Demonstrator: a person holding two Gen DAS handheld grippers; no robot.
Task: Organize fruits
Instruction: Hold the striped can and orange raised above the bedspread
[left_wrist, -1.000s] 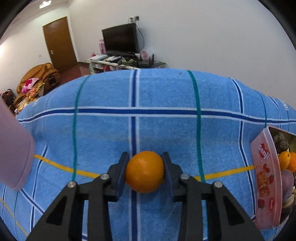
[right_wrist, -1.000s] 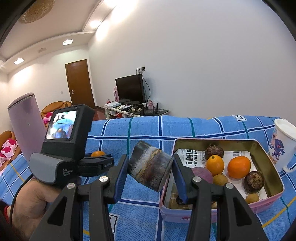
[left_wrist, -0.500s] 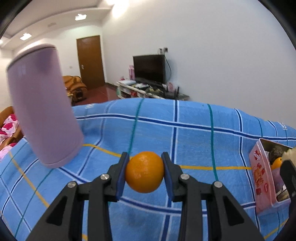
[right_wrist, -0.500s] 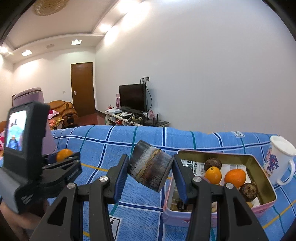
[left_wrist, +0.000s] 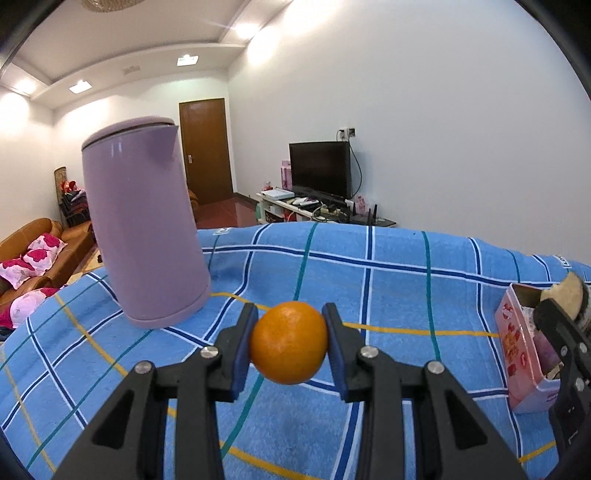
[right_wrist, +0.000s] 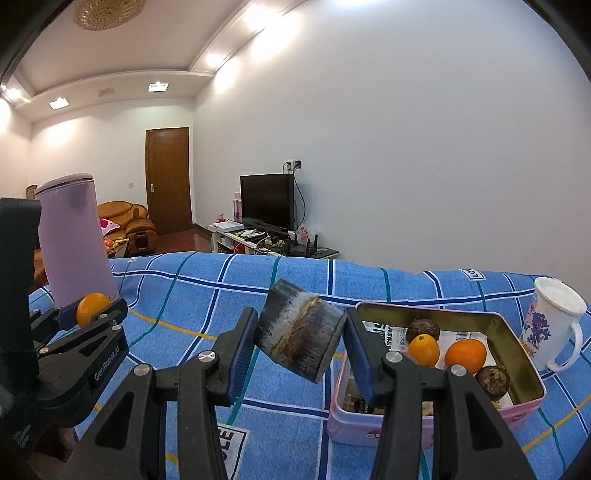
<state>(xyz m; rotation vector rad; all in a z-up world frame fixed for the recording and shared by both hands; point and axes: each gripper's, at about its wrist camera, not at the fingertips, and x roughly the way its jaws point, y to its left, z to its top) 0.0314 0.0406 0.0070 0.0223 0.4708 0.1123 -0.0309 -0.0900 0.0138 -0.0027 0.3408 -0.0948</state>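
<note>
My left gripper is shut on an orange, held in the air above the blue checked cloth. In the right wrist view that same left gripper shows at the far left with the orange in it. My right gripper is shut on a dark, stubby sugarcane piece, tilted, just left of the pink tin box. The tin holds two oranges, dark round fruits and printed paper. The pink tin box and the right gripper's fingers show at the right edge of the left wrist view.
A tall lilac kettle stands on the cloth at the left, close behind the left gripper. A white mug with a blue print stands right of the tin. Beyond the table are a TV stand, a door and a sofa.
The left gripper with the orange has swung and tipped upward, so the lilac kettle now stands full in its view. The right gripper has shifted only slightly; its hold on the sugarcane piece is unchanged.
</note>
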